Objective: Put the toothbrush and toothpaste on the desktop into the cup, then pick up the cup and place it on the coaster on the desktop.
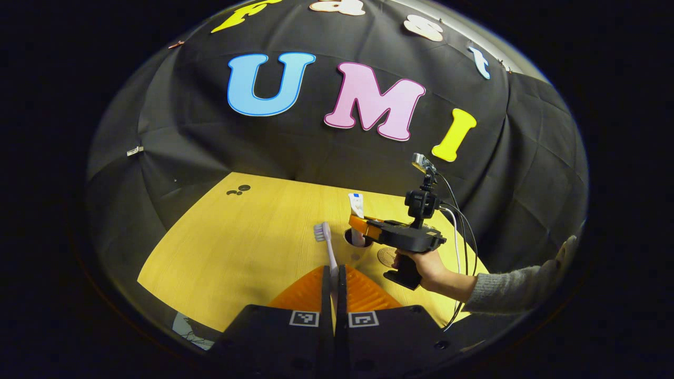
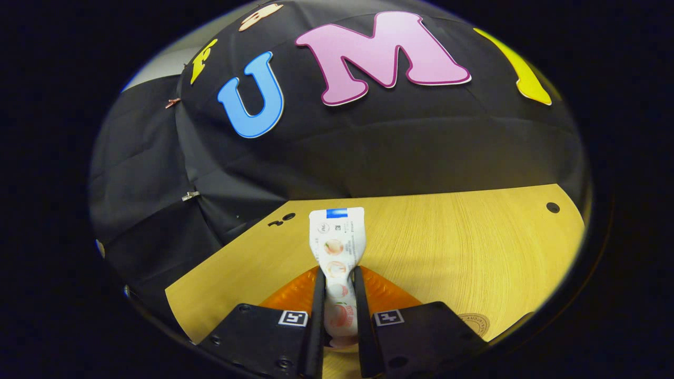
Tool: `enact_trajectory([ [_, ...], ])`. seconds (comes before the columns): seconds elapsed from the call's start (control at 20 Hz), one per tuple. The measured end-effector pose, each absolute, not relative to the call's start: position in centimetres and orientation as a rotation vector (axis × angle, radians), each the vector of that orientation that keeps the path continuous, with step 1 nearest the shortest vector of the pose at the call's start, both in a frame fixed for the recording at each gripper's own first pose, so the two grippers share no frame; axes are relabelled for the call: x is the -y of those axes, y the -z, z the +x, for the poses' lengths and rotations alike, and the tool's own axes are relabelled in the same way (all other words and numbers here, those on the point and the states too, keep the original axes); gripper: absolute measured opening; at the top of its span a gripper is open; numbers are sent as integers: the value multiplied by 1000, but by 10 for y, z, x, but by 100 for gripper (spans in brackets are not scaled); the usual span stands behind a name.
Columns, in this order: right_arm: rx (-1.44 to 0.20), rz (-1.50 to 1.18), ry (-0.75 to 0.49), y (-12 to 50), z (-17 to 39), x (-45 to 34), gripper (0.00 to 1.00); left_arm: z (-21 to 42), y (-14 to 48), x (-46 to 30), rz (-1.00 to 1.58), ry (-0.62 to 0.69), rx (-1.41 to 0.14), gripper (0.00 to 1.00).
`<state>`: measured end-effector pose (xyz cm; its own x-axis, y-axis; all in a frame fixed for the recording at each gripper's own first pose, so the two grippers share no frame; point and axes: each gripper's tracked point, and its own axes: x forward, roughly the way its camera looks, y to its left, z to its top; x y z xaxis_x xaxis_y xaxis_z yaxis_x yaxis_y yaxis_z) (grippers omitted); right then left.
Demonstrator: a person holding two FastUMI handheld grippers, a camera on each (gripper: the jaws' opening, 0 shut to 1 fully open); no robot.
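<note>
Left gripper jaws nearly closed, pinching thin toothbrush handle, bristled head forward; right gripper jaws clamp soft toothpaste tube upright over dark cup; round coaster beside, on woodgrain desktop.

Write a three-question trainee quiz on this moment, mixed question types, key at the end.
1. True or false: the right gripper is shut on the toothpaste.
2. What does the left gripper hold? A) toothbrush B) coaster C) nothing
3. In the left gripper view, the toothpaste's lower end is over the ___.

Key: 1 true; 2 A; 3 cup
</note>
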<state>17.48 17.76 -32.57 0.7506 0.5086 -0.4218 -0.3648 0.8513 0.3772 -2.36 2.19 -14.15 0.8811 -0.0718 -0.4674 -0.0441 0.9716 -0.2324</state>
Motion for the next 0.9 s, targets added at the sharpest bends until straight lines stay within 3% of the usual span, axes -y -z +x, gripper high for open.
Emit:
enact_trajectory([
  [0.15, -559, 230, -502, 330, 163, -179, 36, -23, 145, -16, -251, 25, -502, 6],
  [0.2, -568, 213, -505, 334, 160, -179, 27, -24, 146, -14, -257, 27, -505, 6],
  [0.25, -575, 205, -509, 336, 157, -179, 40, -25, 147, -13, -257, 28, -508, 6],
  [0.45, -573, 204, -523, 334, 149, -182, 51, -29, 149, -6, -246, 38, -516, 6],
  [0.5, -566, 207, -523, 331, 149, -182, 43, -30, 149, -6, -243, 38, -518, 6],
  [0.55, -560, 210, -518, 328, 150, -181, 58, -29, 149, -5, -242, 40, -518, 6],
  [0.6, -554, 216, -512, 324, 151, -179, 61, -29, 147, -5, -243, 41, -516, 6],
  [0.65, -549, 225, -507, 318, 150, -178, 62, -28, 146, -5, -244, 43, -512, 6],
  [0.7, -539, 240, -509, 311, 149, -176, 54, -26, 143, -3, -243, 48, -505, 6],
  [0.75, -527, 251, -503, 302, 148, -173, 65, -25, 140, -4, -240, 53, -499, 6],
  [0.9, -499, 278, -480, 274, 143, -156, 66, -10, 129, 1, -227, 77, -469, 6],
])
